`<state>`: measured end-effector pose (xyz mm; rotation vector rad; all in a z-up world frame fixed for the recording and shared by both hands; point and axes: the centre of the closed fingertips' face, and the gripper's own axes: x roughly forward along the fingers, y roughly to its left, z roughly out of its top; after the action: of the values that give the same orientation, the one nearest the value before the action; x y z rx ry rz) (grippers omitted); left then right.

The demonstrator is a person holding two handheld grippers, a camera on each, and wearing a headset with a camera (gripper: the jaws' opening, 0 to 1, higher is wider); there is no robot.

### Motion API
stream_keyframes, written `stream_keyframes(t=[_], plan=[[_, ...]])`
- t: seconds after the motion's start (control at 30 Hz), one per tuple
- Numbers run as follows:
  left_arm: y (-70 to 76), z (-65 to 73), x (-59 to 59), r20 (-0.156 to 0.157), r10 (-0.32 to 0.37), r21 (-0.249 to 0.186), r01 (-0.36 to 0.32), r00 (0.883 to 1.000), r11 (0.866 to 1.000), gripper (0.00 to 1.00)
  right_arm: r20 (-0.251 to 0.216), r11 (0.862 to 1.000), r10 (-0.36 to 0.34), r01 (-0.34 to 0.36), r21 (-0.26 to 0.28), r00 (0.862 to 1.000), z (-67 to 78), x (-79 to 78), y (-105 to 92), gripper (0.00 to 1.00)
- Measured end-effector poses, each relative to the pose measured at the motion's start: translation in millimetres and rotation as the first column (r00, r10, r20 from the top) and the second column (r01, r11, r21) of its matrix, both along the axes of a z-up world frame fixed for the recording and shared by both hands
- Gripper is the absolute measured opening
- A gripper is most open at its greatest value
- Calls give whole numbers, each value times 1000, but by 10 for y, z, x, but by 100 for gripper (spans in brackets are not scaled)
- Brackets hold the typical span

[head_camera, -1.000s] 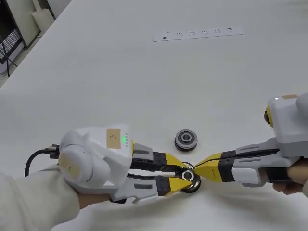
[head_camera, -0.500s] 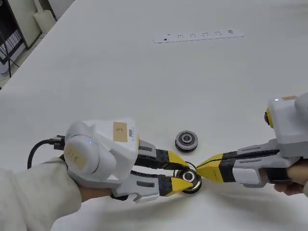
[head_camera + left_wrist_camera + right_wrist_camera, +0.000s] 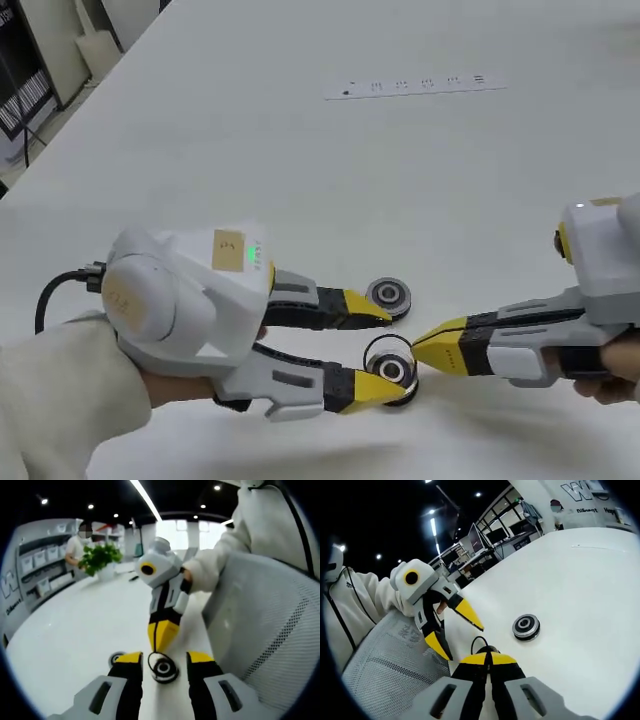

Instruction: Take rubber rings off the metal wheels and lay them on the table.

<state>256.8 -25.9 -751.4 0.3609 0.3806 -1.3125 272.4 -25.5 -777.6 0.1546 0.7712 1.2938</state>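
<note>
Two metal wheels lie on the smooth white tabletop (image 3: 300, 170), just apart from each other. The nearer wheel (image 3: 393, 371) is a round disc with a bright hub, and one thin black rubber ring (image 3: 387, 337) stands up from it as a loop. The right gripper (image 3: 415, 348) has its yellow-tipped jaws pinched together on that loop. The left gripper (image 3: 396, 350) is spread wide, one jaw on each side of this wheel. The second wheel (image 3: 388, 294) sits flat just beyond the left gripper's farther jaw, a dark band round its rim. One long white power strip (image 3: 415, 87) lies well apart at the far side.
</note>
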Motion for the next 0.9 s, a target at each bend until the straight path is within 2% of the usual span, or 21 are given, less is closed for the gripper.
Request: stream_keyframes(t=[0.33,0.43,0.57,0.7,0.9], plan=[[105,217,-34,36,9,-16,-9,999,1000,51,16,1000,6,-6,-1,1000,70,-27,-6,0],[153,285,-60,37,15,-24,-14,999,1000,56,21,1000,10,-10,-3,1000,89,-35,-9,0],[229,303,-81,36,26,-18,-25,999,1000,68,27,1000,12,-12,-2,1000,113,-42,-9,0],[307,349,-77,36,41,-19,-41,999,999,70,31,1000,18,-17,-7,999,122,-54,-5,0],[409,445,-72,44,65,-34,-63,997,997,78,39,1000,29,-29,-9,999,168,-73,-1,0]])
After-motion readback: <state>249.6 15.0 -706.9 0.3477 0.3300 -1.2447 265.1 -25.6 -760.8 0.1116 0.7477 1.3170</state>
